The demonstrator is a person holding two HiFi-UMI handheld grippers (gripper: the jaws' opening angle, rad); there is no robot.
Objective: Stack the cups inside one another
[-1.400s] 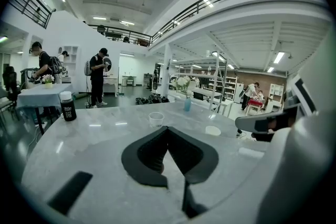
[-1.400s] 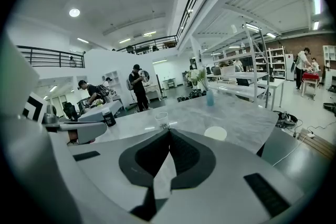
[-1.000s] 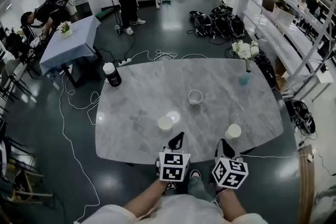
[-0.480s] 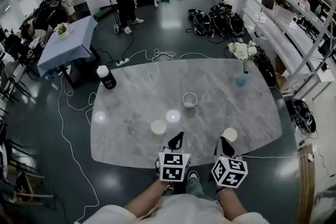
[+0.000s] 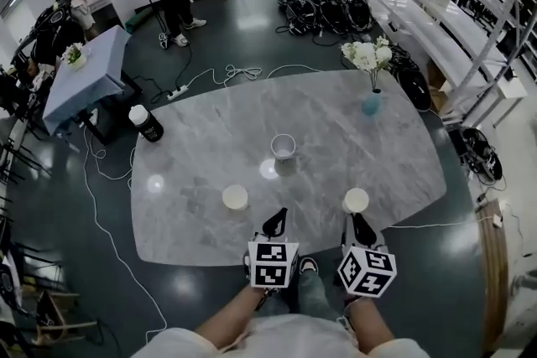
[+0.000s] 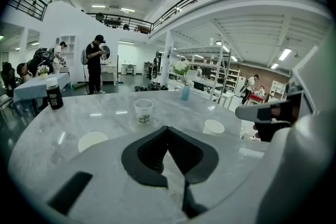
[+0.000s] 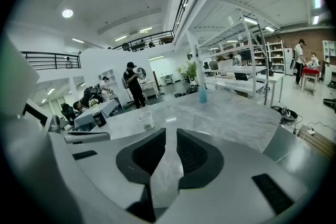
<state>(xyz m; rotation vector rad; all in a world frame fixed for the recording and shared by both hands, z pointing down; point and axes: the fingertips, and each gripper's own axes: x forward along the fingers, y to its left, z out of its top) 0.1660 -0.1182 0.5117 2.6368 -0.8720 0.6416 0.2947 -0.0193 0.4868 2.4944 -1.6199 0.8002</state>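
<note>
Table [image 5: 403,163]: grey marble with rounded corners; three cups are spread over its near half, none inside another.
Far cup [image 5: 284,146]: clear, upright, mouth up, near the table's middle; it stands well beyond both grippers and between their lines; in the left gripper view this far cup [image 6: 143,111] sits just left of the jaw tips; in the right gripper view the far cup [image 7: 145,120] sits left of the jaws.
Left cup [image 5: 235,197]: white; near-left on the table; left of the left gripper and a little farther out, apart from it; in the left gripper view the left cup [image 6: 92,140] lies low at the left.
Right cup [image 5: 356,199]: white; just beyond the right gripper's tips, very near; touching or not, I cannot tell; in the left gripper view the right cup [image 6: 213,126] lies right of the jaws.
Left gripper [image 5: 277,219]: over the table's near edge, pointing far; its own view shows the left gripper [image 6: 168,131] with jaws meeting at the tips; nothing between them.
Right gripper [image 5: 359,220]: over the near edge, right of the other; its own view shows the right gripper [image 7: 169,136] with jaws all but together, only a thin slit left; nothing in it.
Bottle [image 5: 145,122]: black, white cap; far-left table edge.
Vase [image 5: 372,103]: blue, white flowers; far-right side of the table.
</note>
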